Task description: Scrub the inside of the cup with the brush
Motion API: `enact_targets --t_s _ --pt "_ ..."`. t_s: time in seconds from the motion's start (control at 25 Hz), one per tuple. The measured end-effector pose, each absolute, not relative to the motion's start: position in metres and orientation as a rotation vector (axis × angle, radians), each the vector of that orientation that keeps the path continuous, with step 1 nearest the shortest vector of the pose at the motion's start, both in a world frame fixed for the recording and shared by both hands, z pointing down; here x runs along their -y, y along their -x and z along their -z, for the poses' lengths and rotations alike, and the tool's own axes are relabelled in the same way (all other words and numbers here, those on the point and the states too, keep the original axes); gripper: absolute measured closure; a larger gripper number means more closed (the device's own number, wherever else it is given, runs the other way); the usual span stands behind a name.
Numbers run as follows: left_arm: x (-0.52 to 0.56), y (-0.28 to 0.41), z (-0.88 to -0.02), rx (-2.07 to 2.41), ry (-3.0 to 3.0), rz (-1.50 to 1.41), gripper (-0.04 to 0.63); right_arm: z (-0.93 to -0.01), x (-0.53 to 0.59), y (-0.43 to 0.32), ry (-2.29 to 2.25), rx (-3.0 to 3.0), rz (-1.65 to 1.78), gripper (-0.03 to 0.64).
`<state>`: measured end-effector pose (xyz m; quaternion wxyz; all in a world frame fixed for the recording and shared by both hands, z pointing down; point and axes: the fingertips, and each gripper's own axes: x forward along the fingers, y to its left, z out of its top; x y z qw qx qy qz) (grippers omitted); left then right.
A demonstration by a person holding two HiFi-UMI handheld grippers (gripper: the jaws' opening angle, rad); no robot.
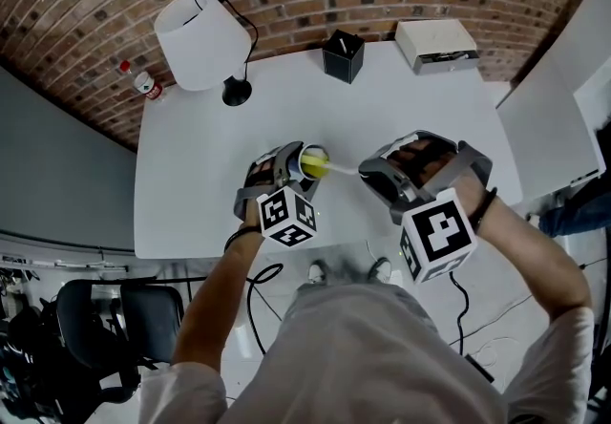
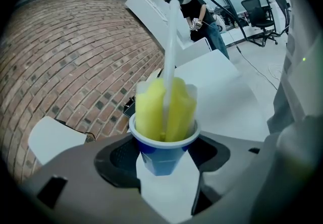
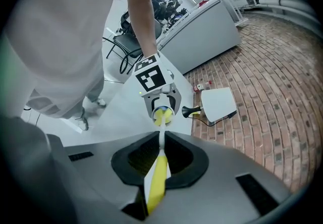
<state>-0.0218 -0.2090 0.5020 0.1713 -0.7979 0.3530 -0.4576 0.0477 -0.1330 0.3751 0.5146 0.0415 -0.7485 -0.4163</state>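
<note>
My left gripper (image 1: pixel 298 167) clamped on small blue white-rimmed cup (image 2: pixel 160 160), held over white table (image 1: pixel 191 183). My right gripper (image 1: pixel 370 172) closed on handle of yellow sponge brush (image 2: pixel 166 108); sponge head inside cup.

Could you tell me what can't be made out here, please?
- The cup's inside bottom: left gripper view, hidden by the brush head.
- Its outside: head view, mostly covered by the left claw.
- The brush handle's rear end: right gripper view, buried in the right claw.
- The black box's contents: head view, too small.
</note>
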Motion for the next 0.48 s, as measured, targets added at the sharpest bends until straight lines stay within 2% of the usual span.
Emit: enact_targets --t_s 0.48 --pt "0.212 0.023 -0.501 -1.014 2.235 1.306 0.290 -0.387 0.143 -0.039 -0.152 1.848 0.898 0.586"
